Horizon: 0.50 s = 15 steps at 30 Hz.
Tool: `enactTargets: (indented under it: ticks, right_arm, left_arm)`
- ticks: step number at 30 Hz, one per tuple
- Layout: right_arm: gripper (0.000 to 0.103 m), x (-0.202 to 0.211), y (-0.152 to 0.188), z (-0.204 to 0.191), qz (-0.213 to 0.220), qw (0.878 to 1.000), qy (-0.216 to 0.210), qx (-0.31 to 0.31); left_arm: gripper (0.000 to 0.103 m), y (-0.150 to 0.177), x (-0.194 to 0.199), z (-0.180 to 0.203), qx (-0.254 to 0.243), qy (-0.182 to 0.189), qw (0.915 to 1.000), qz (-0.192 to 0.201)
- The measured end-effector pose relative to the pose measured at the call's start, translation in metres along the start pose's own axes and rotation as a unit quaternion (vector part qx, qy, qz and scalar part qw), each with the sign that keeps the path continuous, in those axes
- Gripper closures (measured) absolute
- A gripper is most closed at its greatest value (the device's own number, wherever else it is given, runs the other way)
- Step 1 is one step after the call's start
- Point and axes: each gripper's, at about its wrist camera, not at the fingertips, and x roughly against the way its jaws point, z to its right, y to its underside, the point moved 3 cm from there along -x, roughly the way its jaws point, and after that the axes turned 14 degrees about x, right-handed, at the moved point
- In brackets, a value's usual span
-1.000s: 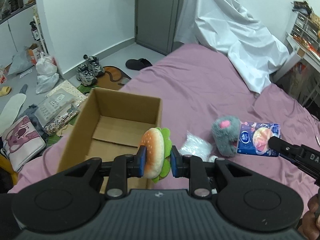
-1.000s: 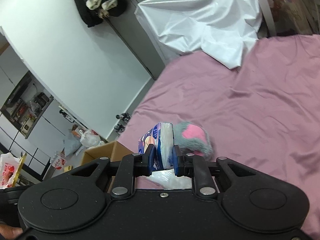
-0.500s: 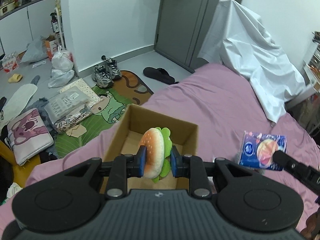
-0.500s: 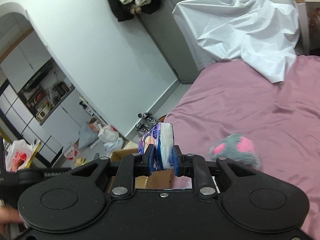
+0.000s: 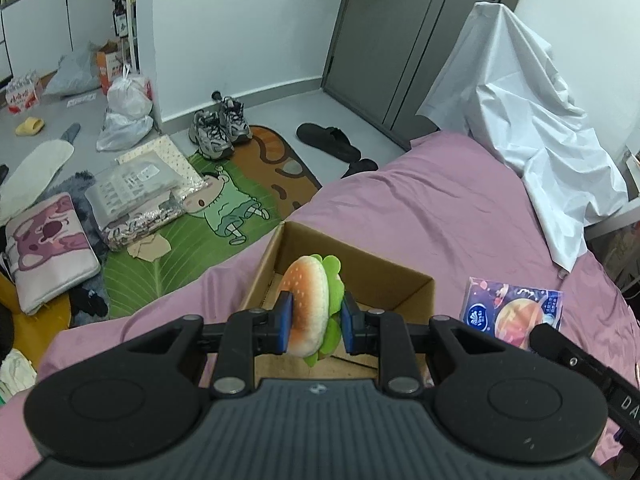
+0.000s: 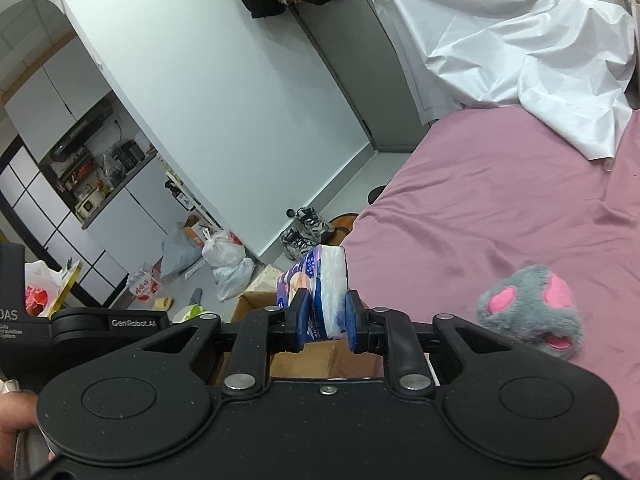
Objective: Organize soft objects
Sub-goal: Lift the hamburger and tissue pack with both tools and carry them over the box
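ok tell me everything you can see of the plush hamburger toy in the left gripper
The plush hamburger toy is soft fabric: a tan-orange bun with printed pale seeds and a frill of green felt lettuce. It stands on edge, squeezed between the blue pads of the left gripper, which is shut on it, with lettuce hanging below. Nothing else touches it. In the left wrist view it sits over the open brown cardboard box on the pink bedsheet.

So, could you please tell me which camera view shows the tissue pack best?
The left wrist view: there the tissue pack shows its whole printed front, held above the pink bedsheet. The right wrist view shows only its narrow edge, pinched in the right tongs.
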Motion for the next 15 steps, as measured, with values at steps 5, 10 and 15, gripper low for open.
enactTargets:
  ticks: [5,10,15]
  right_arm:
    - [0.084,-0.021,-0.002,-0.006,-0.011,1.000,-0.011,0.006]
    - [0.084,-0.033,-0.001,-0.011,-0.018,1.000,-0.020,0.009]
    - [0.084,-0.044,0.004,-0.010,-0.031,0.999,-0.020,0.002]
  left_arm:
    - [0.079,-0.008,-0.019,-0.005,0.011,-0.004,0.9999,-0.010]
    - [0.079,-0.011,-0.037,-0.004,0.012,-0.006,0.9996,-0.024]
    - [0.077,-0.011,-0.049,0.000,0.004,-0.009,0.9995,-0.031]
